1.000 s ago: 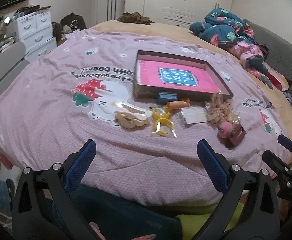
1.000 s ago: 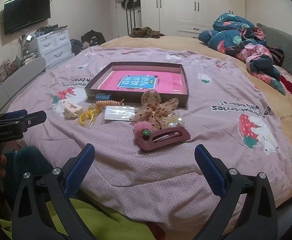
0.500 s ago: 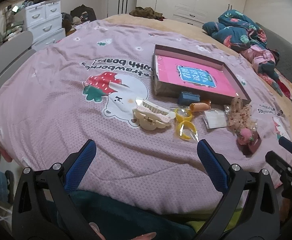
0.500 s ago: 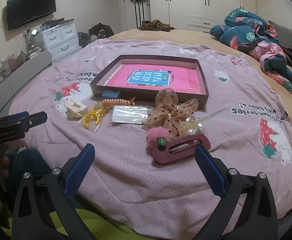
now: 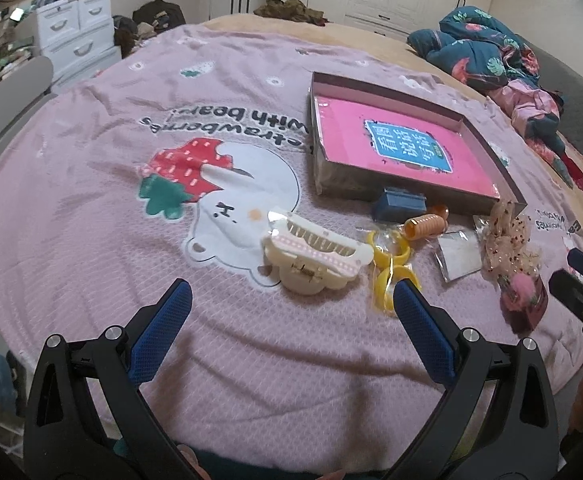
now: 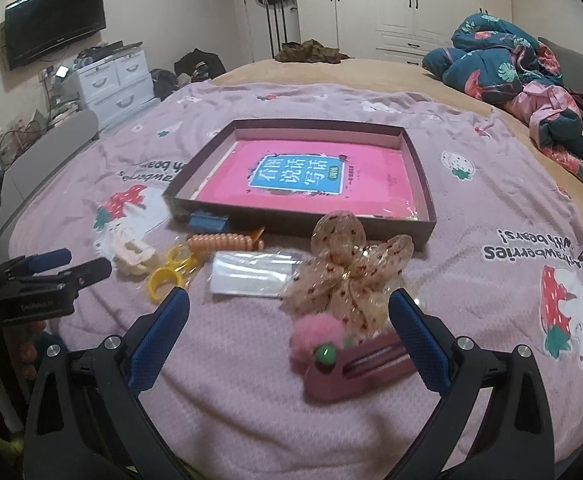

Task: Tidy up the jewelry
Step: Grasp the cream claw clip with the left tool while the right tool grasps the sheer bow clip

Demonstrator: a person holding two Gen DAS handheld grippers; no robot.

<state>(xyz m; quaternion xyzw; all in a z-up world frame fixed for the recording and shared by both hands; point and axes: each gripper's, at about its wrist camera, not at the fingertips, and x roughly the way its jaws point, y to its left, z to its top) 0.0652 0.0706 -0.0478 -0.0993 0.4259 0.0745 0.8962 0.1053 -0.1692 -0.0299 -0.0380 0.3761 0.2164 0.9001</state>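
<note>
A: While the left tool [image 5: 287, 300] and the right tool [image 6: 289, 306] are both held spread and empty above the bed [image 6: 491, 184], where is the jewelry found?

B: A row of pieces is laid on the pink blanket [image 5: 91, 208], just in front of the near wall of the shallow box [image 6: 415, 160]. Nothing from the row is seen inside it yet; only a pink booklet [image 6: 303, 176] is seen there.

A: How is the cream claw clip [image 5: 315, 256] judged to handle?

B: It is taken to be light, stiff plastic, sprung, with slippery curved shells. It is best pinched across its hinge ridge, not by the teeth. Its long axis is seen running left to right across the left view, teeth turned away towards the box.

A: And the maroon hair clip [image 6: 355, 368]?

B: It is judged rigid and flat, so the bar would be gripped across its narrow width. Its long axis is laid left to right in the right view, the pink pompom [image 6: 315, 336] at the left end. The gauze bow [image 6: 347, 272] touching it is presumed soft and easily snagged.
</note>
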